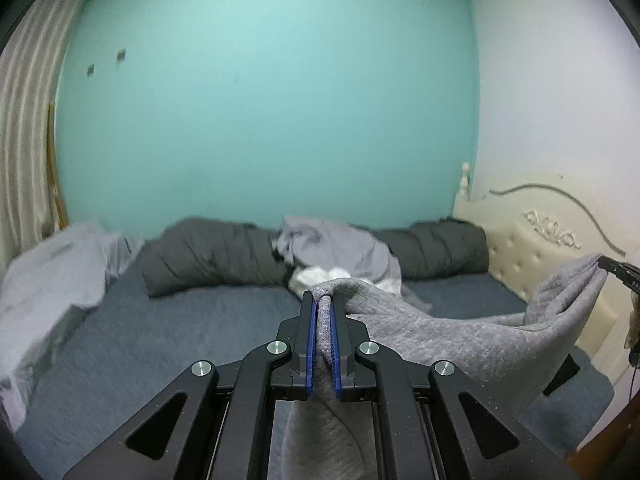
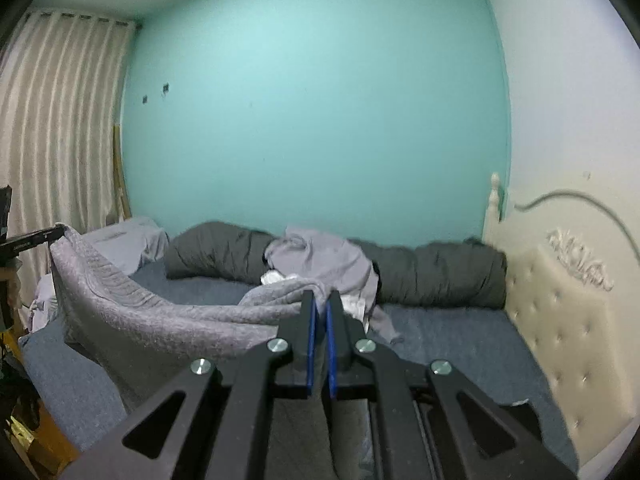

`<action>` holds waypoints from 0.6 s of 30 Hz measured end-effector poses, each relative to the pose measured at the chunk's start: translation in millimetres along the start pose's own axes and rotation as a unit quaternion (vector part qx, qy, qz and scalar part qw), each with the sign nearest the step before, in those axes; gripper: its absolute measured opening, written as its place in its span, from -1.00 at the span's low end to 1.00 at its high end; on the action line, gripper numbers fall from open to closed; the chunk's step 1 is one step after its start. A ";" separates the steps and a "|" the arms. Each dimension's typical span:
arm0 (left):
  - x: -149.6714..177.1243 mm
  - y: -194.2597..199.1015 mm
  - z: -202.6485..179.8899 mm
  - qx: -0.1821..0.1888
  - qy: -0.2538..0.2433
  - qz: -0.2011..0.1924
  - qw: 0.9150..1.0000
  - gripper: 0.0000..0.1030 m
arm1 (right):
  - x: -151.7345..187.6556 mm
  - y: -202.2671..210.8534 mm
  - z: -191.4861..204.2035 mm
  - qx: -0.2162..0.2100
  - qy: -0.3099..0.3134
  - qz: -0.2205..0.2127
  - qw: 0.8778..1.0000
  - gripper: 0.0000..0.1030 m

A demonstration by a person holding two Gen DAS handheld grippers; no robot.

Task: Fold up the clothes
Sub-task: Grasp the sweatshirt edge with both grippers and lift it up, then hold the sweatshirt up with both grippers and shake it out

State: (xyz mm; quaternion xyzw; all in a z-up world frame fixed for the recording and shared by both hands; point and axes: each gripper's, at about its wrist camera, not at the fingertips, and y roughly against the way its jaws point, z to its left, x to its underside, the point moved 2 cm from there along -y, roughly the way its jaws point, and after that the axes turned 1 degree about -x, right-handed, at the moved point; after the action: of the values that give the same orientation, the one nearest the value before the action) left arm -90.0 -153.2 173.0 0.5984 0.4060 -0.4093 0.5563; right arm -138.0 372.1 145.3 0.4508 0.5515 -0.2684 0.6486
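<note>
In the left wrist view, the left gripper (image 1: 324, 304) has its two blue-padded fingers (image 1: 311, 344) nearly closed, pinching a bunched corner of one grey knit garment (image 1: 440, 344) between them. The cloth fills the narrow gap and pokes out above the tips. From there the garment sags in a shallow curve toward three o'clock, where its other corner rises to the black tip of the right gripper (image 1: 612, 266) at the frame edge; that tip touches the cloth, but its jaws are too small to read here. The fabric looks ribbed and thick, lifted clear of the blue bed (image 1: 200, 320). Behind it, at twelve o'clock, lie one dark grey rolled duvet (image 1: 216, 256) and one pale grey heap of clothes (image 1: 340, 244) with something white under it. In the right wrist view, the right gripper (image 2: 320, 300) likewise has its pair of blue pads (image 2: 311, 344) almost together, clamped on the garment's (image 2: 160, 320) corner. The cloth runs off toward nine o'clock and climbs to the left gripper (image 2: 56, 232), whose dark tip meets the far corner. One cream tufted headboard (image 2: 560, 320) stands at three o'clock.
</note>
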 end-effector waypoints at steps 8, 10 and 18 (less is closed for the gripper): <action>-42.5 67.6 -2.6 -0.008 -0.017 -0.049 0.999 -0.88 | -35.8 51.5 19.5 -0.004 0.020 -0.041 0.999 -0.92; -49.5 81.0 -1.7 -0.010 -0.018 -0.058 0.998 -0.88 | -40.3 60.3 23.0 -0.008 0.023 -0.047 0.999 -0.92; -60.8 105.3 -1.5 -0.015 -0.027 -0.066 0.997 -0.88 | -35.9 63.3 23.3 -0.022 0.021 -0.042 0.999 -0.92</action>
State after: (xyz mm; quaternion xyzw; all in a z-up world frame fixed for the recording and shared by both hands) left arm -11.2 -158.9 265.4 0.5506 0.4354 -0.4547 0.5482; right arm -82.4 374.6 197.6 0.4183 0.5897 -0.2738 0.6343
